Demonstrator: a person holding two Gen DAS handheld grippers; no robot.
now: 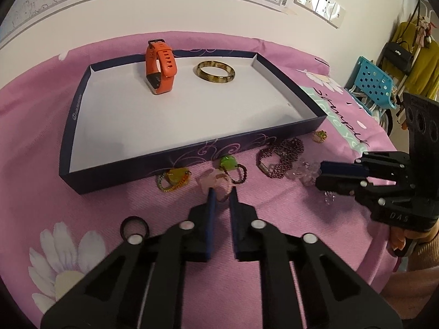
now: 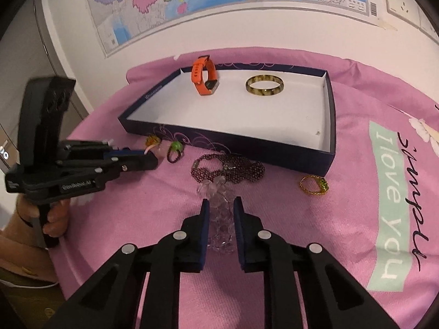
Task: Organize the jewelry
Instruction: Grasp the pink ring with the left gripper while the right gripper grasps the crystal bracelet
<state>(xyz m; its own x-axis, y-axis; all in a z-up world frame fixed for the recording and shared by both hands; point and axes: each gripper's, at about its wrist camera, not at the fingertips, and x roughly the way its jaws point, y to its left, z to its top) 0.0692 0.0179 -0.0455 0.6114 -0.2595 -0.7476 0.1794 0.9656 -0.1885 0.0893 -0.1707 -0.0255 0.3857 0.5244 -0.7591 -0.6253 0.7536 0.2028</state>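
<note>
Jewelry lay scattered on the pink cloth (image 1: 274, 219) covering the surface, just ahead of both tools and short of the dark-walled tray (image 1: 192, 153). From the left wrist view, the left hand-held gripper (image 1: 221, 192) had its jaws drawn narrow around a pale pink piece (image 1: 212, 182), its blue pads pressing at either side; a yellow-stone ring (image 1: 173, 178) sat just ahead to its left and a green-stone ring (image 1: 230, 166) just ahead to its right. Only this view showed a black ring (image 1: 134, 227) close by that tool's left linkage. From the right wrist view, the right hand-held gripper (image 2: 221, 201) was closed on a clear crystal bead bracelet (image 2: 219, 219) that ran back between its pads. Just beyond its tips lay a purple bead bracelet (image 2: 227, 171), with a gold ring set with green stones (image 2: 314, 185) off to its right, seen far more plainly here. Farther ahead of both tools, inside the tray, an orange watch band (image 2: 204, 75) stood on edge and a mottled bangle (image 2: 264, 87) lay flat beside it, apart. Fingers (image 2: 55, 223) wrapped around the left tool's handle appeared only in the right view.
</note>
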